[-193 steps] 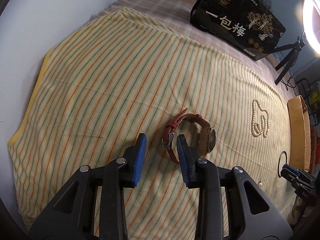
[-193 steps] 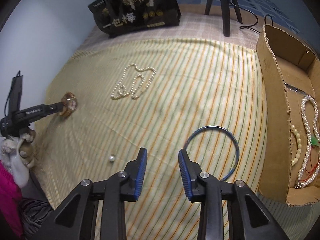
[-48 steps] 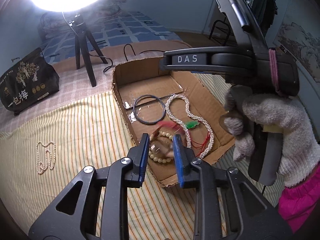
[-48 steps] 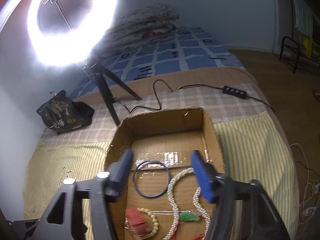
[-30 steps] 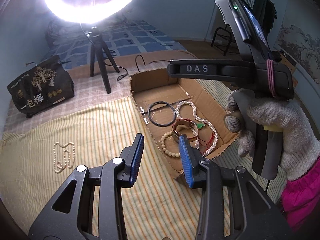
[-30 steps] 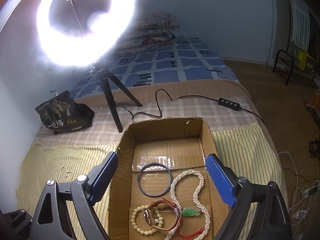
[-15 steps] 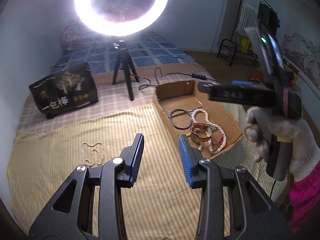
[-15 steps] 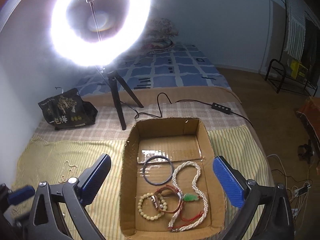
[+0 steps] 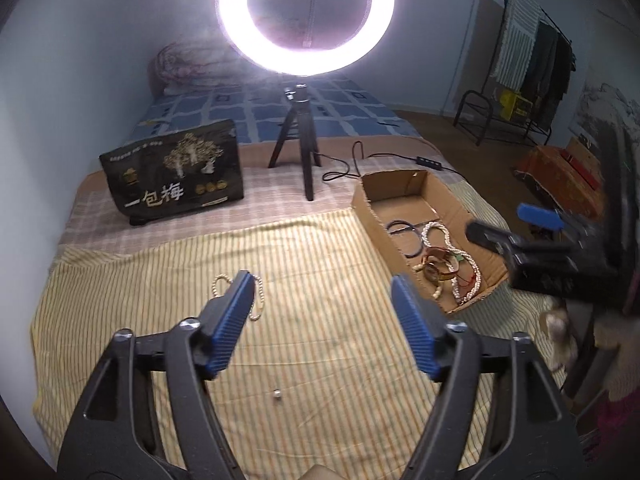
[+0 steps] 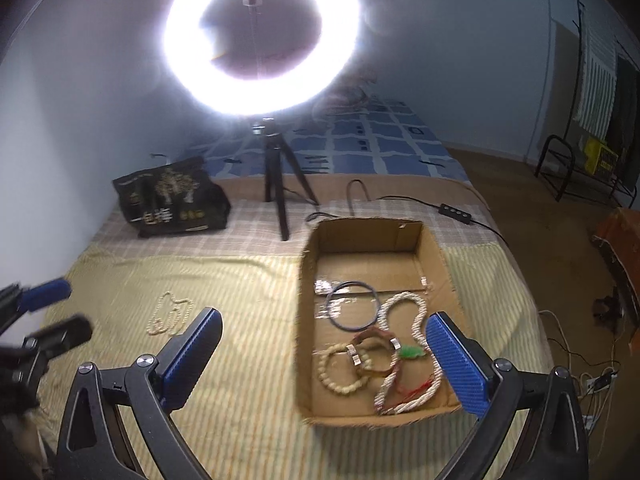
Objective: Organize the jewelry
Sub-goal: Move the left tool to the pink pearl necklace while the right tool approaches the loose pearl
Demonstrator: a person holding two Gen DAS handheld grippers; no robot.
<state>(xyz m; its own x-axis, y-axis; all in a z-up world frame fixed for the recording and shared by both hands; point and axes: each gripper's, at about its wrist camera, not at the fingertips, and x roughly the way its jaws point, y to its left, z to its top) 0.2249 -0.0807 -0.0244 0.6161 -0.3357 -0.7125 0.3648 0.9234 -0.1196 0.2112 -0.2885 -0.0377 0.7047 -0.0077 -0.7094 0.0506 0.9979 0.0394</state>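
A cardboard box [image 9: 370, 216] [image 10: 306, 288] on the striped cloth holds a dark bangle [image 10: 352, 306], a brown-strap watch [image 10: 374, 354], a bead bracelet [image 10: 340, 372] and a pearl necklace [image 10: 416, 320]. A second pearl necklace [image 9: 258, 294] [image 10: 170, 314] and one small bead [image 9: 276, 392] lie loose on the cloth. My left gripper [image 9: 322, 320] is open and empty, high above the cloth. My right gripper [image 10: 320, 356] is wide open and empty, raised above the box's near left part.
A lit ring light on a tripod [image 9: 298, 148] [image 10: 278, 184] stands behind the cloth, its cable [image 10: 452, 210] trailing right. A black printed bag [image 9: 172, 174] [image 10: 172, 200] sits at the back left. The bed edge drops to the floor on the right.
Both grippers have lifted up and back from the box, so more of the room shows. The left jaws have opened much wider. The watch lies in the box.
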